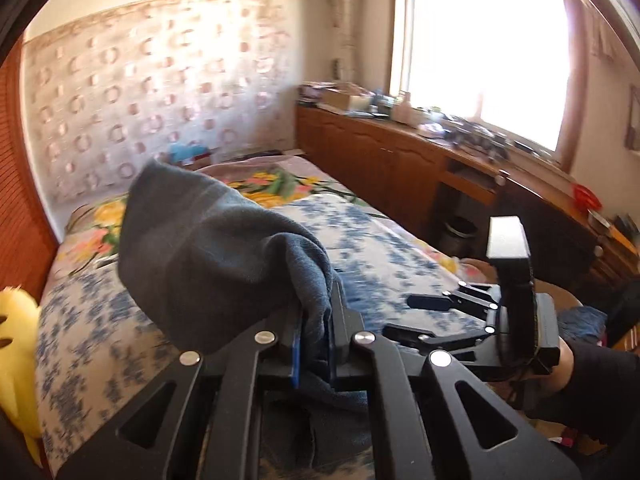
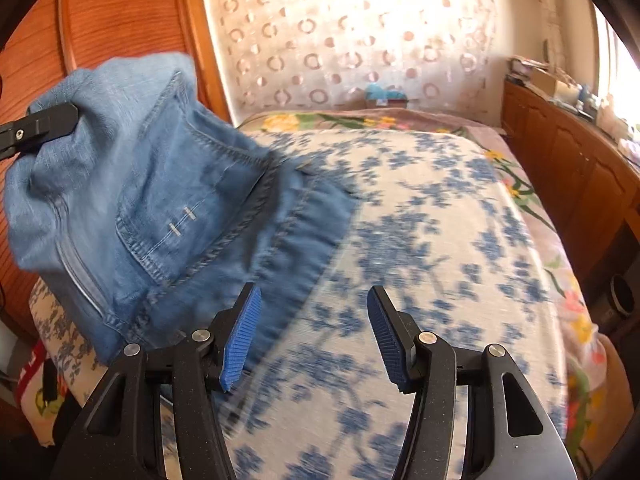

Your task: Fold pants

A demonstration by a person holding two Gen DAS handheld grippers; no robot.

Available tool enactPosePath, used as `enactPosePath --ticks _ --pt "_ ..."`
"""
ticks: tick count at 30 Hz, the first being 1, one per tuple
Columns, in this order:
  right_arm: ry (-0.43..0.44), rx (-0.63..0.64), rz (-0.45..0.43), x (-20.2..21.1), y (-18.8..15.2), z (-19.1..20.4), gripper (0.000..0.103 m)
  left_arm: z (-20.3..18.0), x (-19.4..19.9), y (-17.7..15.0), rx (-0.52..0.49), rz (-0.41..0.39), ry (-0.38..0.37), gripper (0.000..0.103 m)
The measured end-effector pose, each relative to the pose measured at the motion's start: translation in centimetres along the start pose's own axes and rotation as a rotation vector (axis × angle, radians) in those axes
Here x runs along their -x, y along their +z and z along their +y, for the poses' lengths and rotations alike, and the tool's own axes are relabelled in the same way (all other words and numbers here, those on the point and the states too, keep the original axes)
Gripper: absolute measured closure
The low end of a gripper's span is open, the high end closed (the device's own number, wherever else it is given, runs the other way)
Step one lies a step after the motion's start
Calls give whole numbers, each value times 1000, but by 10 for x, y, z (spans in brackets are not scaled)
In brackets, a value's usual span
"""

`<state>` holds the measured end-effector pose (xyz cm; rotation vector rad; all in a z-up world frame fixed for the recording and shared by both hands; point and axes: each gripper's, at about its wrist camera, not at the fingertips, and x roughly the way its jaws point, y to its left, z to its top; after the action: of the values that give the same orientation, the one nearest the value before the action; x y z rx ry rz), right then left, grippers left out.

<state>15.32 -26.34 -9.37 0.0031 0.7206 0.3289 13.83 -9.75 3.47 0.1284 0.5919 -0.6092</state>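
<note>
Now faded blue jeans (image 2: 152, 184) bunched, lifted, clamped in left gripper (image 1: 316, 332); right gripper (image 2: 314, 336) spread apart.

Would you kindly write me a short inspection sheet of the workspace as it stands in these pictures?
Surface: bed with blue-flowered cover, bare in front of the right gripper.
Job's things: jeans lifted at one end, the rest draped onto the bed.
Clutter: yellow plush toy at the bed's edge.
Grippers: left gripper shut on the jeans; right gripper open, holding nothing.
Cables: nothing seen.
Surroundings: wooden cabinet with a crowded top under a bright window; patterned wall behind.
</note>
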Motion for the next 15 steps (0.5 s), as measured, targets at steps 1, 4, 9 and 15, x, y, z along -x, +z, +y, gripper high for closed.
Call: enactPosePath --ticks 1,4,9,15 --pt "-8 -12 -6 5 -1 -8 46 -15 -7 1 -17 7 -28 99" --pt "-36 -46 -18 19 -2 -29 46 -44 -24 -1 -43 52 -102 99" --pt "-90 -86 -46 41 -2 -63 47 -71 -46 -15 -94 125 -110 96" --pt "-96 -95 -70 51 5 -75 46 -67 -46 -22 -67 166 -109 73"
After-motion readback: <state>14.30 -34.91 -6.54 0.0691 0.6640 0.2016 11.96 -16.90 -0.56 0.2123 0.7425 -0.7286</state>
